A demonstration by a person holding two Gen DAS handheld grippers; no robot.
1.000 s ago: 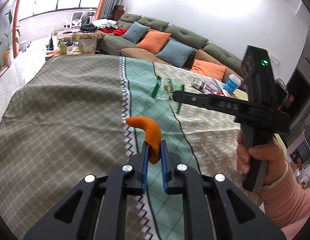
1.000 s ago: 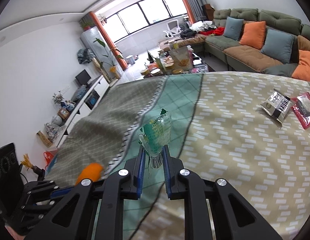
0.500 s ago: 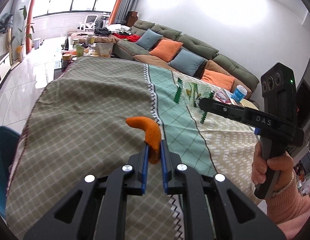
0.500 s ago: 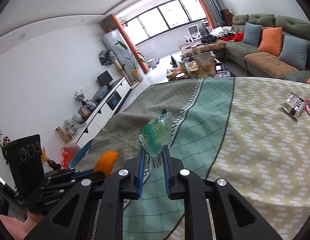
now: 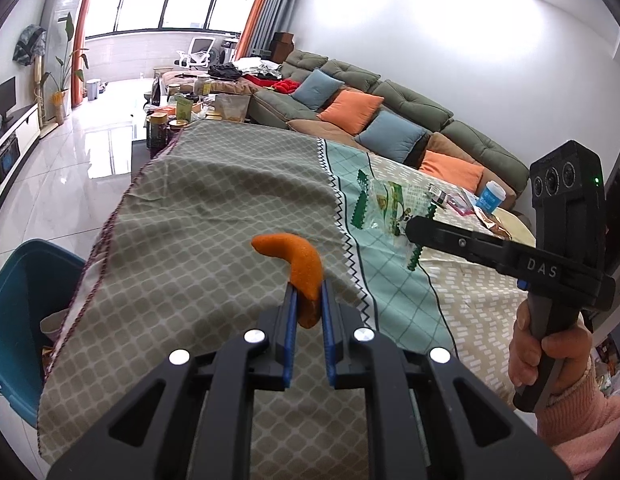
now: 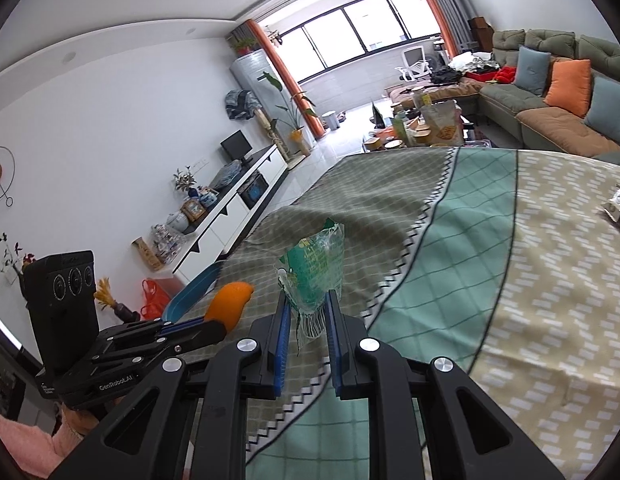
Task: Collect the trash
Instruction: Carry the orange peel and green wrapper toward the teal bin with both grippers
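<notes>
My left gripper is pinching a curved orange peel between its blue pads, peel sticking up and curling left, held above the grey-green part of the tablecloth. My right gripper is clamped on a crumpled clear-and-green plastic wrapper, also lifted off the cloth over the same grey-green section near the zigzag border. In the left view I see the right gripper's black fingers with the wrapper at their tip, a hand in a pink sleeve on the grip. Blue trash bin sits on the floor just beside the table's left edge, something pale inside. More wrappers lie far right on the beige cloth, near a blue paper cup.
</notes>
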